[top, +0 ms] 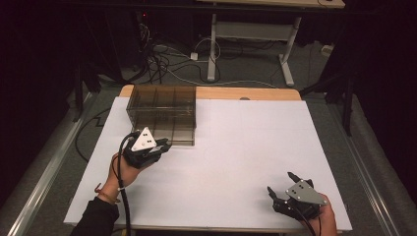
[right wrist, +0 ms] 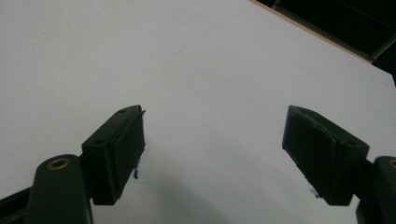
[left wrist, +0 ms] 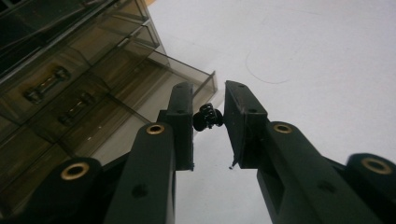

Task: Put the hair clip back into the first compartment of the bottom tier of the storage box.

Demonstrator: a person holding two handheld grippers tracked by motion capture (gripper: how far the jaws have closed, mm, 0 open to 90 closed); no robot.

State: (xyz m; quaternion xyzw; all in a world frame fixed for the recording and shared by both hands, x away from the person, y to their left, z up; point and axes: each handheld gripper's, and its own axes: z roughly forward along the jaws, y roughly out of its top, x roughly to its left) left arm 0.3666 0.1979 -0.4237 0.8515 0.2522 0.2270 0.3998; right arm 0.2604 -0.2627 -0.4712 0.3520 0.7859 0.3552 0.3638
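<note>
Smoky clear plastic drawers [top: 164,114] stand just beyond the left tongs [left wrist: 208,122], which pinch a small black clip [left wrist: 208,117] between their jaws above the white surface [top: 236,147], just in front of an open drawer. Well apart, the right tongs [right wrist: 212,151] hang spread wide, holding nothing.

— We see the white table top [top: 236,147] lit evenly from above, while the room around it falls nearly black.

— Agreed. In the right gripper view we find a soft shadow under the jaws, and in the left gripper view the near arms blur. No glare anywhere, only slight grain.
</note>
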